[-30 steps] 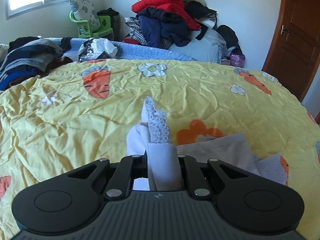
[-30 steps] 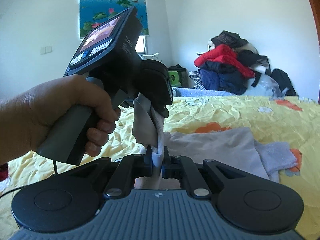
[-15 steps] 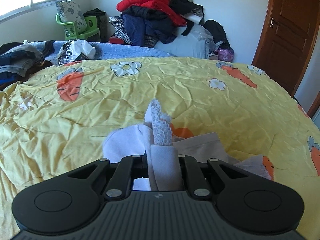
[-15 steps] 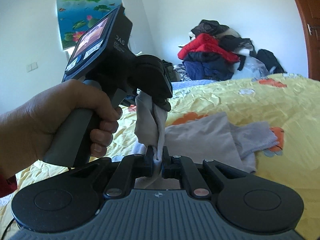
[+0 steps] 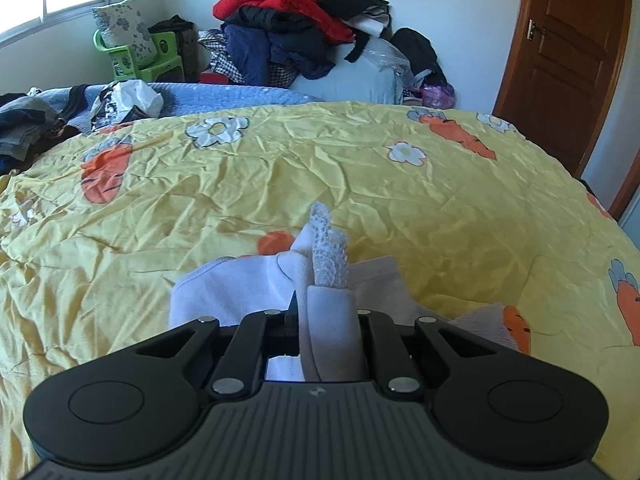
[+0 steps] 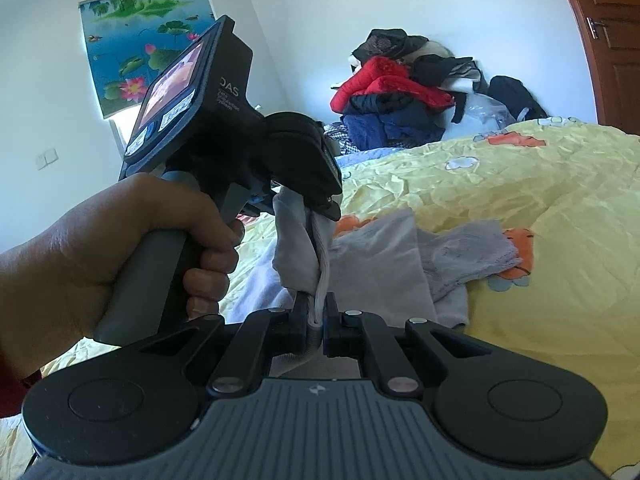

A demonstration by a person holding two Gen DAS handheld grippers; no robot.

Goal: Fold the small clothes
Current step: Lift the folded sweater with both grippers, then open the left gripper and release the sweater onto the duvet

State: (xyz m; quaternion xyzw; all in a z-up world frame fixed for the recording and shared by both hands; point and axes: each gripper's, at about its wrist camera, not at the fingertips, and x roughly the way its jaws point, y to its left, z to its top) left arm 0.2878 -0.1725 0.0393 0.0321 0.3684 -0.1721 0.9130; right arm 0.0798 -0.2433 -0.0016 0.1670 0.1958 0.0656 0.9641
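Pale lilac cotton garment [image 5: 224, 292] pinched at one edge by left tool [image 5: 326, 320], at the adjoining edge by right tool [image 6: 318, 312], both clamped, rest trailing on yellow bed [image 5: 360, 168]. Mid-fold, probably; next, lay carried edge flat over the resting cloth, then release.
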